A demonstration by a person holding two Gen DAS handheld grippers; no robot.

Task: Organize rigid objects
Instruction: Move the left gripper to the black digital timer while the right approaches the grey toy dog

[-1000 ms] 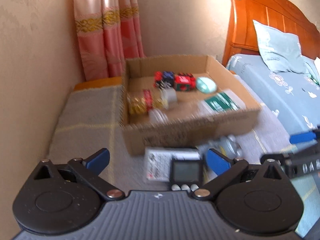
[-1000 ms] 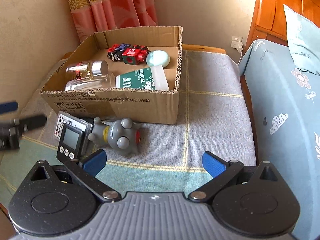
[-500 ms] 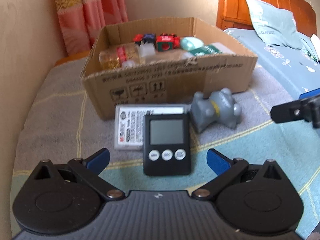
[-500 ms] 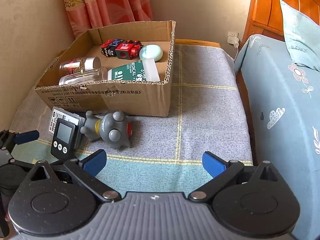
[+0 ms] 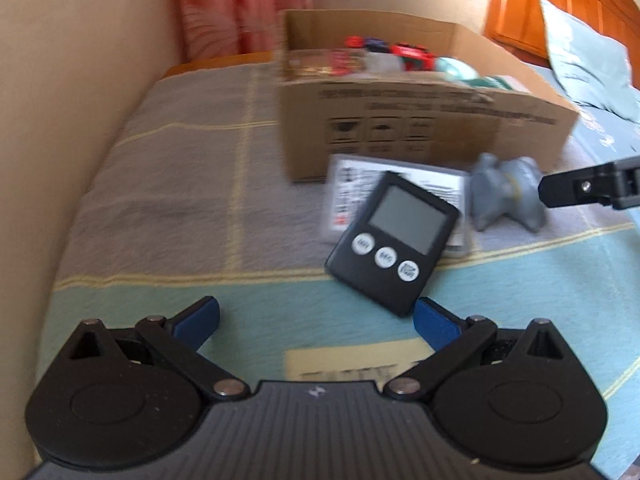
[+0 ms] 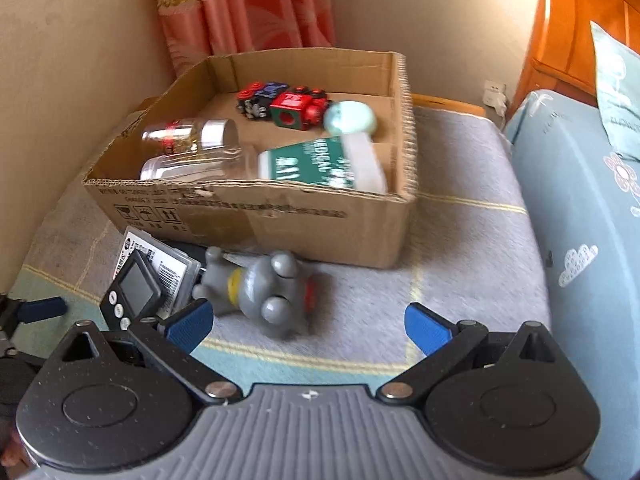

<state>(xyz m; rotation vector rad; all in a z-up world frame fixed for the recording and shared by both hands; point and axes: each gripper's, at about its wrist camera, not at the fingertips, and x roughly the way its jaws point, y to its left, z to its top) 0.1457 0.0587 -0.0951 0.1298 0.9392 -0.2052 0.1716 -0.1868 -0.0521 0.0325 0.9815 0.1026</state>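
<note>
The cardboard box (image 6: 256,216) sits on the grey checked blanket (image 6: 460,248) against the wall, and it already holds most of your rigid things: two clear jars (image 6: 192,152) lying on their sides at the left, a green and white bottle (image 6: 324,160) beside them, a pale mint egg-shaped case (image 6: 350,117) further back, and a red and black toy train (image 6: 288,104) along the far wall.

Outside the box, just in front of its near wall, three items lie on the blanket. A flat white packet (image 5: 352,184) is touching the box; a black digital timer (image 5: 394,244) lies tilted across the packet's near corner (three round buttons facing you); a grey toy figure (image 6: 264,292) lies on its side just to the right of them.

Your left gripper (image 5: 316,316) is spread wide with nothing between its blue pads; its right fingertip (image 5: 434,320) is just beside the timer's near corner, though contact cannot be told. Your right gripper (image 6: 306,324) is equally wide and empty, with its left fingertip (image 6: 188,324) close to the toy figure and the timer.
</note>
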